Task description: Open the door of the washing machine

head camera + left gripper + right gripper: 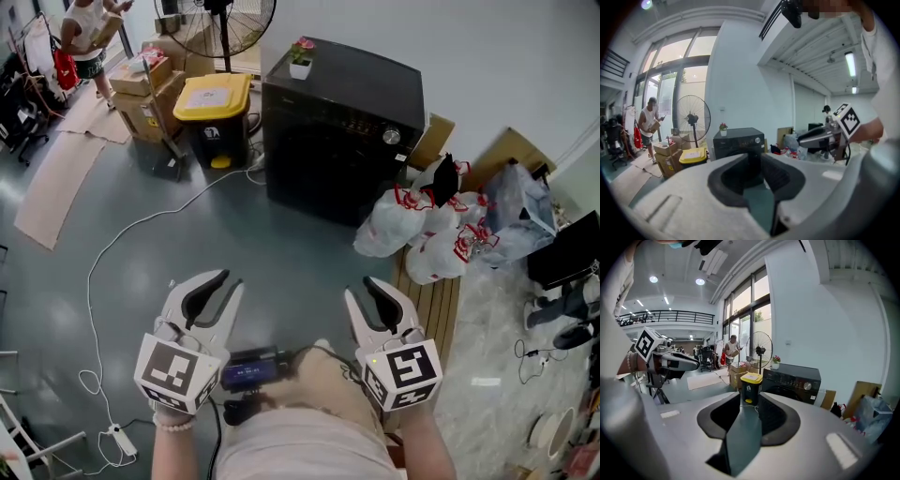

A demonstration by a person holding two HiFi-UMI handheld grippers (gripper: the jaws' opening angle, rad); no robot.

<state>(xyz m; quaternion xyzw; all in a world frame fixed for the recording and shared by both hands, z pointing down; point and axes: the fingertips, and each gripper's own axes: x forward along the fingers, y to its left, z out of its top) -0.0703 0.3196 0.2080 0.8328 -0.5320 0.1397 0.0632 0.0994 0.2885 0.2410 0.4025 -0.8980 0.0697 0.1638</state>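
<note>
Facing the washer (339,131), its door (314,167) shut, the left gripper (219,281) and right gripper (366,289) hover well short of it, jaws apart and empty: approach step, I'd say, and next 1 must reach that door's edge and pull.

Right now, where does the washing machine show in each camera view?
Head view: washing machine, upper centre.
Left gripper view: washing machine, centre, slightly left.
Right gripper view: washing machine, right of centre.
Shared landmark: yellow-lidded bin, just left of it in every view.
</note>
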